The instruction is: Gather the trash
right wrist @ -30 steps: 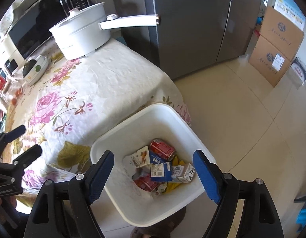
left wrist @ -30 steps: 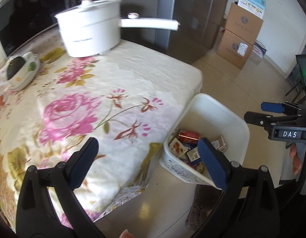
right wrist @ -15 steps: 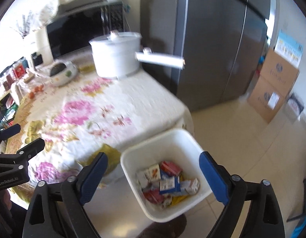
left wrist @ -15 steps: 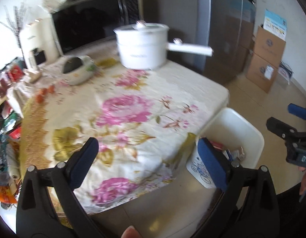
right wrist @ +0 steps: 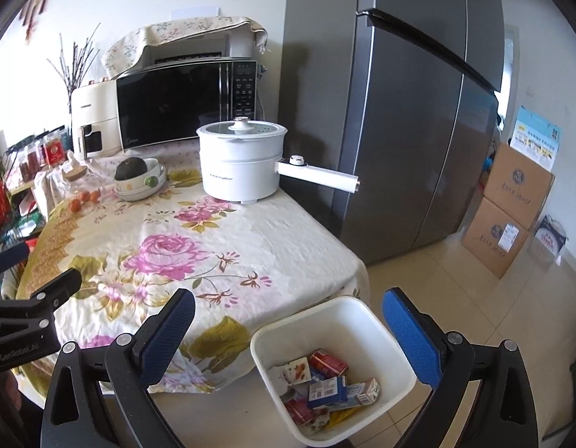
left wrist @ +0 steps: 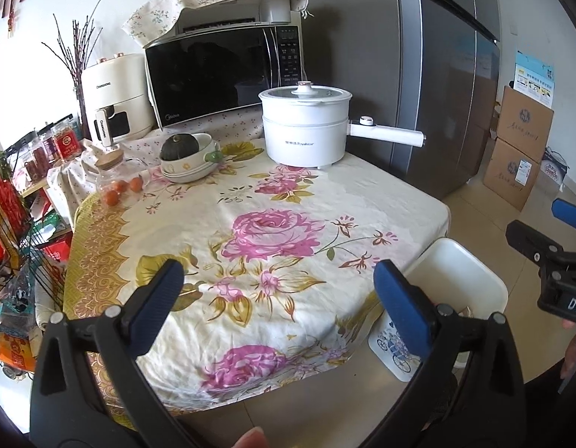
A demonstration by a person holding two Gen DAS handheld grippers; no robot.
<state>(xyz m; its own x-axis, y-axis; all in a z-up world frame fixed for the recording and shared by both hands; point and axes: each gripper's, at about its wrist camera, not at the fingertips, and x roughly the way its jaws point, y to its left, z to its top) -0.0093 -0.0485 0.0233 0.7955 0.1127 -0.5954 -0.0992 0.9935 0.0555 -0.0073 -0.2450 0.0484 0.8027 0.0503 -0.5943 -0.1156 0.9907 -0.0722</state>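
Note:
A white trash bin (right wrist: 377, 332) stands on the floor by the table's near right corner, and its rim (left wrist: 471, 272) also shows in the left wrist view. Inside lie a red can (right wrist: 327, 361), a blue carton (right wrist: 327, 392) and other small cartons and wrappers. My right gripper (right wrist: 293, 339) hangs open above the bin with nothing between its blue pads. Over the flowered tablecloth (left wrist: 265, 231) my left gripper (left wrist: 284, 302) is open and empty too. Each gripper shows at the edge of the other's view.
On the table stand a white electric pot (left wrist: 306, 130) with a long handle, a bowl with a dark squash (left wrist: 187, 153), a jar with oranges (left wrist: 116, 179), a microwave (left wrist: 224, 74) and an air fryer (left wrist: 114, 97). A grey fridge (right wrist: 400, 112) and cardboard boxes (right wrist: 508, 216) stand to the right.
Both grippers have risen and tilted up, so the whole table and the back wall now show. The right gripper's jaws have widened. The bin sits lower and smaller in both views.

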